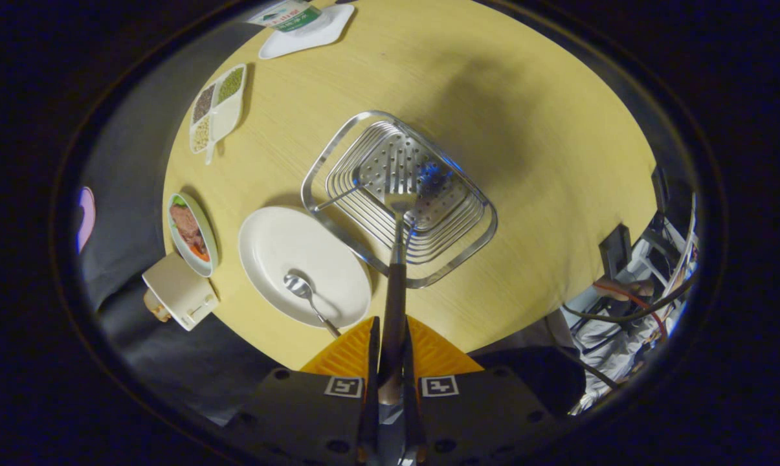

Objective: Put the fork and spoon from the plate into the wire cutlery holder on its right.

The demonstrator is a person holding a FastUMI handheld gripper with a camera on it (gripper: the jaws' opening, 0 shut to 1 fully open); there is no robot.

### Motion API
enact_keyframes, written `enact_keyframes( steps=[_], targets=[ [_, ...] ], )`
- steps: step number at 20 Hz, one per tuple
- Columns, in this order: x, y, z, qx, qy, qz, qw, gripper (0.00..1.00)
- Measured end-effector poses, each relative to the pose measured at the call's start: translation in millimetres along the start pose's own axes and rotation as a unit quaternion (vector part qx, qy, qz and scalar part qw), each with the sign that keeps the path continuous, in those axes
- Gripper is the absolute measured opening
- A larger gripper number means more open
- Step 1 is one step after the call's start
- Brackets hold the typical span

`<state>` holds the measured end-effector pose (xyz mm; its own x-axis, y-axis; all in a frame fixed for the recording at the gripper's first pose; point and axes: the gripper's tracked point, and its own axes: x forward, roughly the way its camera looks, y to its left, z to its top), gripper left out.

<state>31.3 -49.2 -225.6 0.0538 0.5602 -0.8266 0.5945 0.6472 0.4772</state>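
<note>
Fork (395, 259) is pinched tight in the claw (390, 362), tines hanging right over the wire cutlery holder (467, 239), so I'd say it just needs lowering and letting go. Spoon (305, 291) waits on the plate (273, 239) beside it. Food bowl (192, 233) and cup (179, 291) sit farther off on the worktop (525, 97), nothing blocking.
</note>
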Motion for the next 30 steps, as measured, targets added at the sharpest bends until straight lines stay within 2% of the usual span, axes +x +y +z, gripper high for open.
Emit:
enact_keyframes(
  steps=[1, 7, 13, 17, 22, 30],
  targets=[
    [-2.8, 3.5, -0.4, 0.004, -0.004, 0.006, 1.000, 0.20],
    [-17.1, 15.8, -22.7, 0.005, -0.032, 0.018, 0.999, 0.61],
    [-52.7, 31.7, -61.9, -0.006, -0.091, 0.013, 0.996, 1.00],
    [-44.7, 49.4, -96.6, -0.028, -0.099, 0.004, 0.995, 1.00],
    [12.1, 58.6, -123.8, -0.083, -0.083, -0.031, 0.993, 1.00],
    [100.2, 72.3, -112.0, -0.164, -0.115, -0.065, 0.977, 0.97]
  ],
)
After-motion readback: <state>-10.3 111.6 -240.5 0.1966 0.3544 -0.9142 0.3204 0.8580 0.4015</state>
